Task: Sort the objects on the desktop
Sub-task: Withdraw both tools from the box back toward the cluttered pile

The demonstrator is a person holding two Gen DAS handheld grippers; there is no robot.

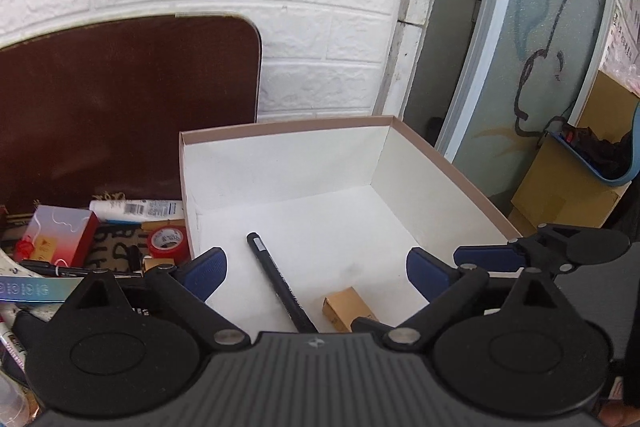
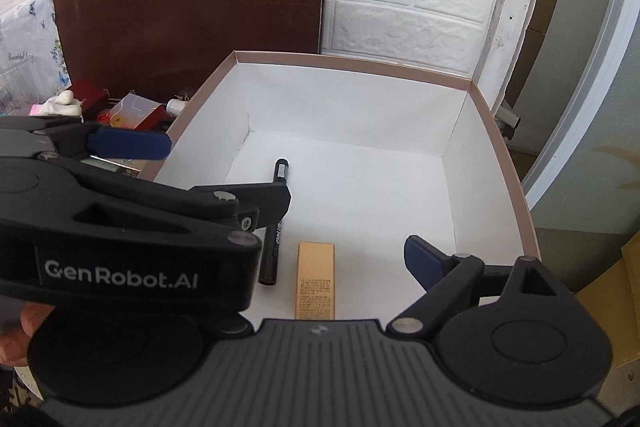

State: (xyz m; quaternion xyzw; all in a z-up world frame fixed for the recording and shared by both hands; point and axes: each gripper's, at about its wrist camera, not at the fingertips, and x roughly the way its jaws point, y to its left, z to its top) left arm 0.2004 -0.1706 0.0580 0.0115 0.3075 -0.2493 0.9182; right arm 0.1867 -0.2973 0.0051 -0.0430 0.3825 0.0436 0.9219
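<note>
A white cardboard box with a brown rim holds a black pen and a small tan carton. The box, pen and carton also show in the right wrist view. My left gripper is open and empty above the box's near side. My right gripper is open and empty over the box; the left gripper's body hides its left finger. The right gripper's blue finger shows in the left wrist view at the box's right rim.
Left of the box lies a clutter: a red-and-white gift box, red tape roll, white tube, pens. A dark brown board leans on the white brick wall. Cardboard cartons stand to the right.
</note>
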